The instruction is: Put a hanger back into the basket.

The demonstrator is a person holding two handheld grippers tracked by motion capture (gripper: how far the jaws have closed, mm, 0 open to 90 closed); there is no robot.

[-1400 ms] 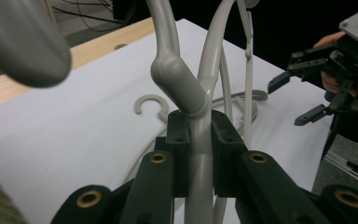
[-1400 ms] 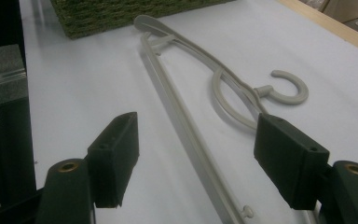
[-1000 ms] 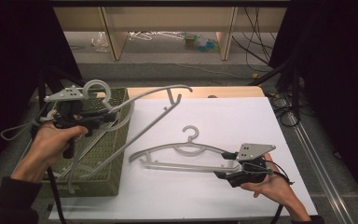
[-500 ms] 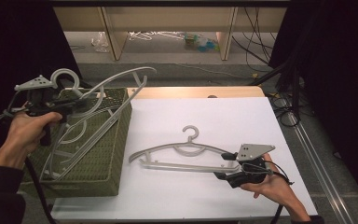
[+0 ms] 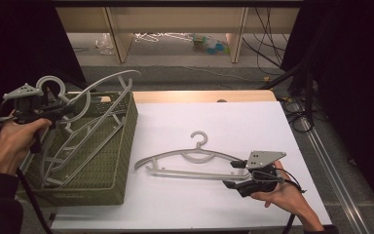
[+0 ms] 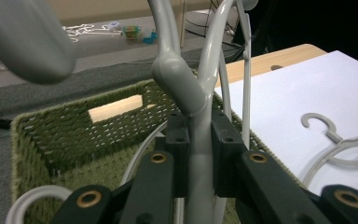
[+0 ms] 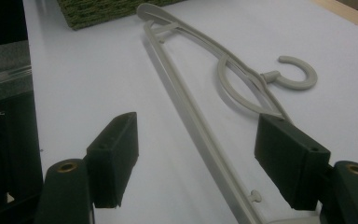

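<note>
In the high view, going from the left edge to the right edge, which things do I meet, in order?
Left gripper shut on a grey hanger → green woven basket → second grey hanger on the white table → right gripper, open.

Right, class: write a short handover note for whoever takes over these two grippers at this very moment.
Left gripper: shut on the neck of a grey hanger, held tilted over the green basket at the table's left, its lower end down inside.
Right gripper: open, jaws either side of the bar of a second hanger, which lies flat on the white table. Not gripped.
Done: one hanger is partly in the basket, beside what looks like another.
Left, probably: lower and release that hanger, then close the right gripper on the second hanger and move it to the basket too.
</note>
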